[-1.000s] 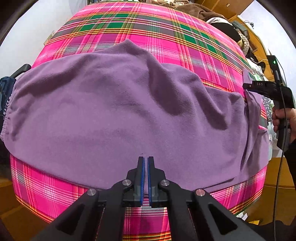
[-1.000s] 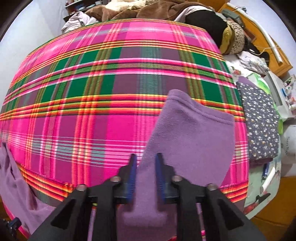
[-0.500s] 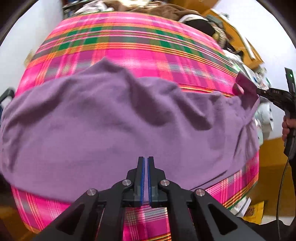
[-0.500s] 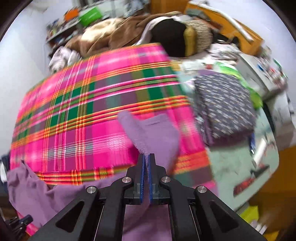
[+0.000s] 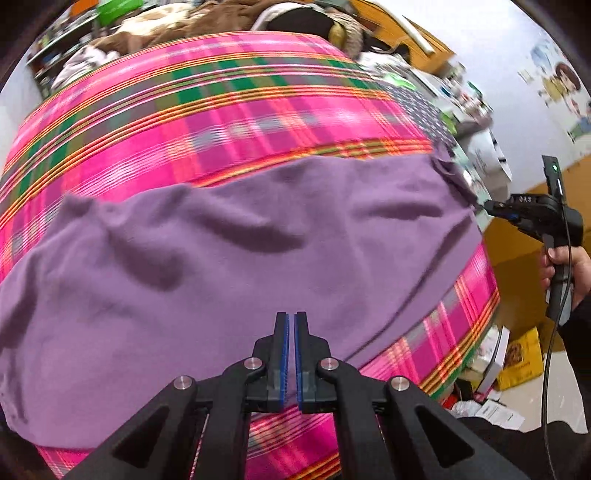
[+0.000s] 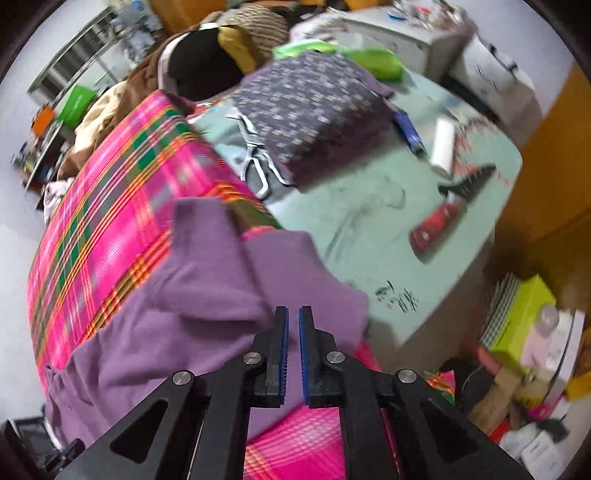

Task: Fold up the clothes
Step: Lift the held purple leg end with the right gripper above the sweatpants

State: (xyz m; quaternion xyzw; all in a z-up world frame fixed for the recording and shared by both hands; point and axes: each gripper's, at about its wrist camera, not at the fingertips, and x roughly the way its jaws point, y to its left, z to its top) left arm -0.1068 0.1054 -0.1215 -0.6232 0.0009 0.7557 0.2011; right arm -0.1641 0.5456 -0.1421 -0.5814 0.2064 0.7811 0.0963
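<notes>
A purple fleece garment (image 5: 240, 258) lies spread across a pink plaid blanket (image 5: 221, 122). My left gripper (image 5: 290, 321) is shut on the garment's near edge. The right gripper (image 5: 491, 208) shows at the right of the left wrist view, pinching the garment's far right corner. In the right wrist view the right gripper (image 6: 293, 317) is shut on a bunched corner of the purple garment (image 6: 207, 302), over the blanket's (image 6: 110, 236) right edge.
To the right of the blanket lies a pale green sheet (image 6: 369, 206) with a folded dark patterned cloth (image 6: 310, 107), scissors (image 6: 258, 166), a white roll (image 6: 443, 144) and a red object (image 6: 439, 221). Piled clothes (image 5: 221, 18) sit at the back. Boxes (image 6: 517, 314) stand on the floor.
The right gripper closed on the sleeve end and pulled it out to the right. The garment has been drawn flatter and toward me, and both views have swung right.
</notes>
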